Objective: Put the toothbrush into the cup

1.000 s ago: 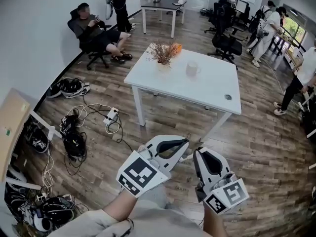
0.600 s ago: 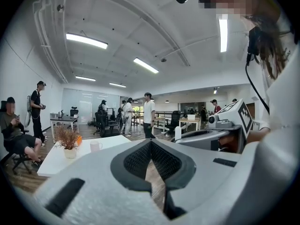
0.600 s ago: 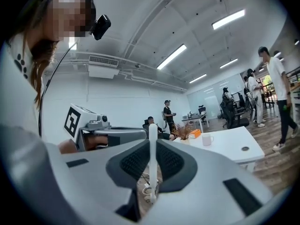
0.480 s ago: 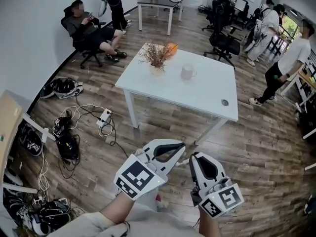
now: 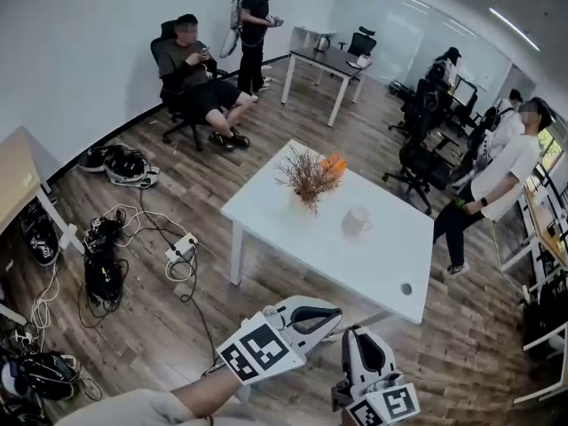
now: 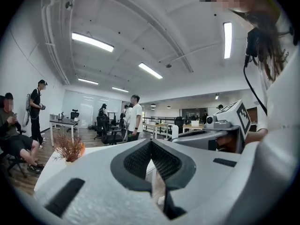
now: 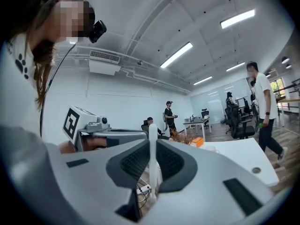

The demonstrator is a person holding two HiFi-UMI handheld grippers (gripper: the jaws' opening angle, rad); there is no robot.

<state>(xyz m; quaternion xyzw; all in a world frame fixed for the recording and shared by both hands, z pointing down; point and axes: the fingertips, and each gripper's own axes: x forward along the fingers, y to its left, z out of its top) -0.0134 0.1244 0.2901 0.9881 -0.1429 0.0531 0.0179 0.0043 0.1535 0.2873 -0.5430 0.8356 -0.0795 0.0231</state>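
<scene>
Toothbrush, a slim white plastic stick (image 7: 152, 170), is pinched upright in the right gripper (image 7: 153, 146), left gripper (image 6: 151, 146) pressed together empty; square white table (image 5: 275, 207) now lies nearer than a second ago, white cup (image 5: 355, 221) on its far side, so approach continues.

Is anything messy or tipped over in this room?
Yes, the floor is messy. Loose cables and a power strip lie tangled left of the table, and they look easy to trip on. On the table, the cup stands upright and nothing is spilled.
</scene>
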